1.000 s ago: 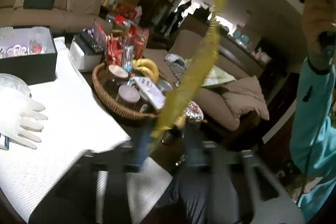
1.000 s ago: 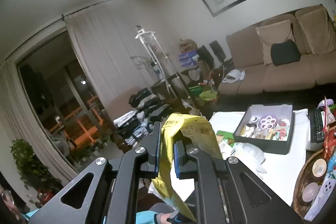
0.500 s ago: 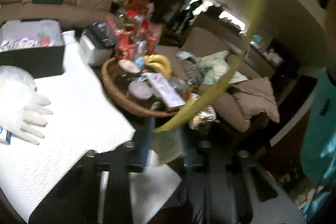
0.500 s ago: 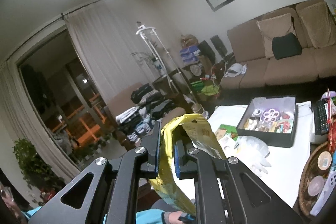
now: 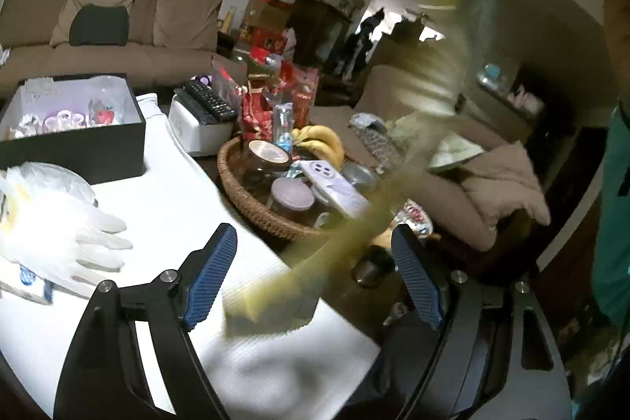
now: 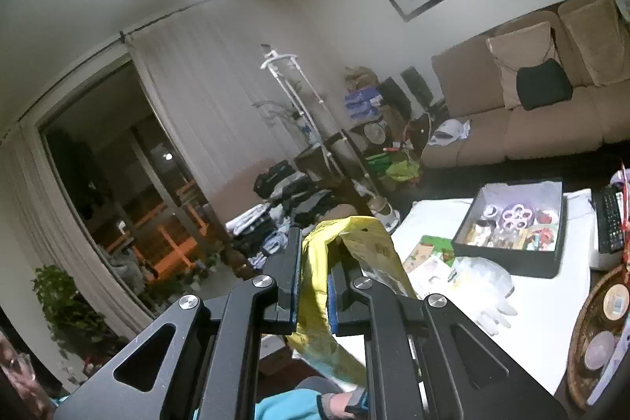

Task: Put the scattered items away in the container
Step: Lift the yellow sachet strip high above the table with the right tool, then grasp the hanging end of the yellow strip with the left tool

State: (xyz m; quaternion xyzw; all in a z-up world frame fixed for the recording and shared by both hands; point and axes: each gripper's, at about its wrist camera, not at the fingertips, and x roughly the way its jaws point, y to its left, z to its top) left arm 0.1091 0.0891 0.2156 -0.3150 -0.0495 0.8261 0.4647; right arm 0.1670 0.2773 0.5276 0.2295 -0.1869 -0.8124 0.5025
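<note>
We hold the right gripper point(image 6: 313, 280) clamped on a yellow bag point(image 6: 315, 286), its blue pads pressed tight against the upper part of the bag, which crumples between them. The bag hangs down from that grip, its long axis running from the raised right gripper down toward the white cloth point(image 5: 165, 191). In the left wrist view the bag point(image 5: 354, 235) shows as a blurred yellow streak slanting from upper right to lower left, its lower end between our left fingers.

Our left gripper point(image 5: 315, 274) stands wide open, pads well apart; whether either pad touches the bag's lower end we cannot tell through the blur.

The box point(image 5: 75, 148) sits on the far part of the cloth, with small items inside. Clear plastic gloves point(image 5: 59, 223) lie on the cloth just in front of the box. A wicker basket point(image 5: 252, 199) of jars and bananas stands beside the cloth, to the right of the box.
</note>
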